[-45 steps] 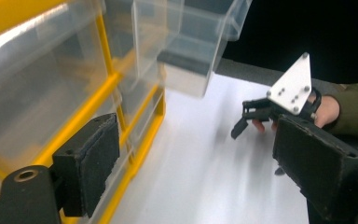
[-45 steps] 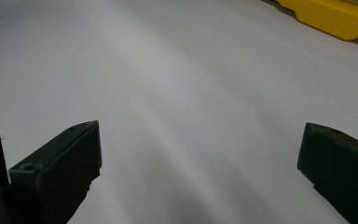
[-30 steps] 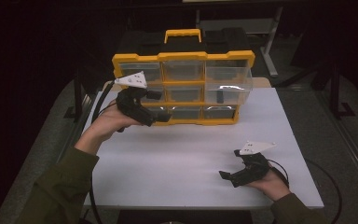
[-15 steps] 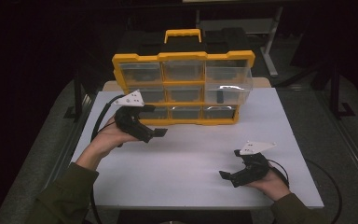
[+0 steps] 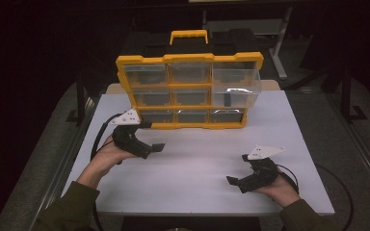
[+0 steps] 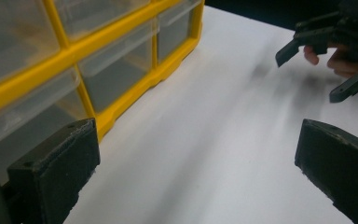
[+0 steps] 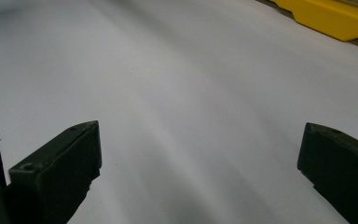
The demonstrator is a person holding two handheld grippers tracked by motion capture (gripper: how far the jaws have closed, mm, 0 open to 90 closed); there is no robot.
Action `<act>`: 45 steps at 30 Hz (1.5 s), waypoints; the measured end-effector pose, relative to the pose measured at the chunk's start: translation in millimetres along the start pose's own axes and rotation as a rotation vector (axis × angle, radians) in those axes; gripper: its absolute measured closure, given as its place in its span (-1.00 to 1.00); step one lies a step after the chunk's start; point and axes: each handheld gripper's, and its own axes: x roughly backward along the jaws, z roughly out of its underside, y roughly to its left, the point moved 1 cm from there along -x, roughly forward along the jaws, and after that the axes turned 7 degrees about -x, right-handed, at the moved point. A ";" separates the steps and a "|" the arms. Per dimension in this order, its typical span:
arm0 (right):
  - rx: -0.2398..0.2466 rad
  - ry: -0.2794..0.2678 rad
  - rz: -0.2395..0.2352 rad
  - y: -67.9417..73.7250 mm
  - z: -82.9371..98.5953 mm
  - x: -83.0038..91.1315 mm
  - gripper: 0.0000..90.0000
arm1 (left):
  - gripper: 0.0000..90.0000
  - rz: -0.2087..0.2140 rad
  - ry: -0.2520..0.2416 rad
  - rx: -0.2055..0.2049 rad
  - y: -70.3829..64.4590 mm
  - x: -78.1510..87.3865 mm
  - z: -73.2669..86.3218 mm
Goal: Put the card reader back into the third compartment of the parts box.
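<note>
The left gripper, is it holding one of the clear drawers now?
No. The left gripper has its jaws wide apart over the bare white table, empty.

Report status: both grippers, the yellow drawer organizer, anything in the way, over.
Left gripper open, empty, just in front of the organizer's lower left. Right gripper open, empty, low over the white table. One right-hand drawer pulled out. Nothing between.

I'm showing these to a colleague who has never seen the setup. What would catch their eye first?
The yellow drawer box with clear drawers stands upright at the far side of the white table; its middle right drawer is pulled out. Nearer, each hand holds black tongs, both open and empty: the left tongs close to the box's lower left corner, the right tongs low over the table's near right part.
</note>
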 end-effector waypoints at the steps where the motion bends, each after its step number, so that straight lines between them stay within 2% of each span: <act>1: -0.002 0.001 -0.001 0.2 0.1 0.1 -1.00 | -1.00 0.001 0.002 0.005 0.1 -0.1 3.2; 6: 0.001 0.005 0.000 -0.1 0.3 -0.1 -1.00 | -1.00 -0.011 0.012 0.016 -1.9 -0.3 18.0; 10: 0.003 0.006 0.001 -0.1 0.3 0.0 -1.00 | -1.00 -0.020 0.000 0.029 -4.9 1.5 29.9; 13: 0.005 0.004 0.002 -0.2 0.5 -0.3 -1.00 | -1.00 -0.020 0.010 0.047 -6.5 1.4 41.3; 19: 0.007 0.006 0.001 0.0 0.5 -0.6 -1.00 | -1.00 -0.028 0.032 0.059 -10.4 0.8 57.3; 23: 0.007 0.008 0.003 0.2 0.7 -0.7 -1.00 | -1.00 -0.033 0.038 0.073 -11.8 1.1 66.3; 30: 0.005 0.008 0.003 0.4 1.1 -0.2 -1.00 | -1.00 -0.036 0.046 0.072 -15.8 3.6 78.7; 40: 0.011 0.006 0.004 0.7 1.6 -0.7 -1.00 | -1.00 -0.072 0.037 0.095 -21.7 13.8 99.0; 45: 0.012 0.007 0.006 0.9 2.0 -1.1 -1.00 | -1.00 -0.092 0.069 0.086 -19.7 15.4 107.2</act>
